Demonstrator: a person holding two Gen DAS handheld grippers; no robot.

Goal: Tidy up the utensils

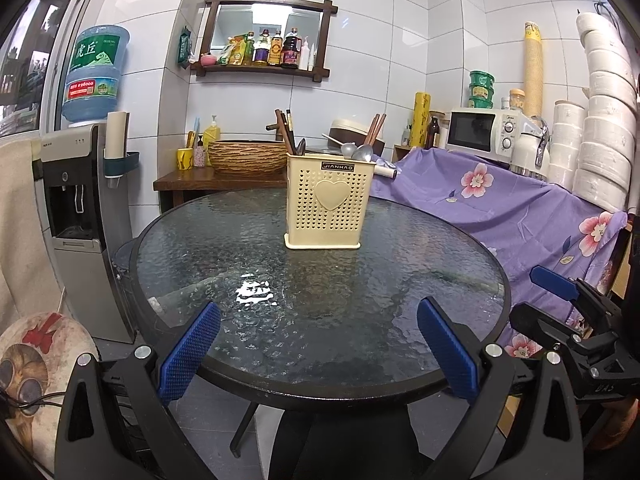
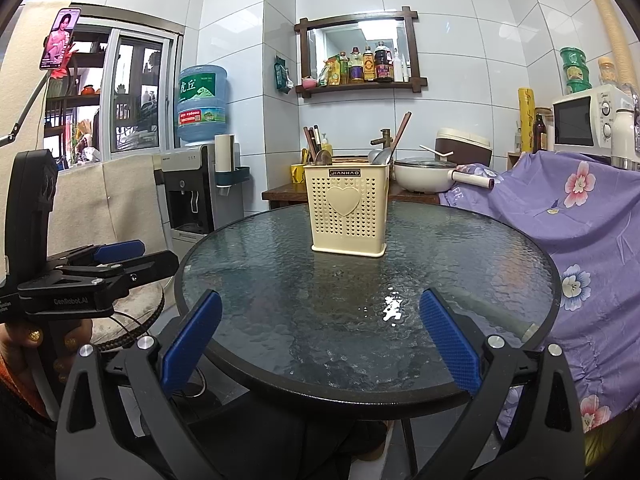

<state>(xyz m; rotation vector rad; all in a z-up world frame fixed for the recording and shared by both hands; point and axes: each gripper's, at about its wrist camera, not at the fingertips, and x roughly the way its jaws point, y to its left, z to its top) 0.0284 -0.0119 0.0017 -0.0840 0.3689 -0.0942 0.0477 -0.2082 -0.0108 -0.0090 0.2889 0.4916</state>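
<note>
So we've got the holder (image 1: 323,200) standing upright on the table (image 1: 200,280), past its middle on the far side, with chopsticks (image 1: 285,132) and spoons (image 1: 358,152) already poking out of the top. Nothing else is on the glass as far as we can see.

Both grippers sit at the near edge, well short of the holder. Left gripper (image 1: 318,346) is spread wide and empty, and so is the right gripper (image 2: 320,340).

Our worries from here: the holder looks like light plastic on slick glass, so we reckon a bump from a finger will slide it or tip it rather than stop. The utensils lean loosely and cross each other near the rim, so pulling one could drag its neighbour out. Metal spoons are smooth too, and could slip from the pads (image 1: 188,350) and clatter onto the glass.
</note>
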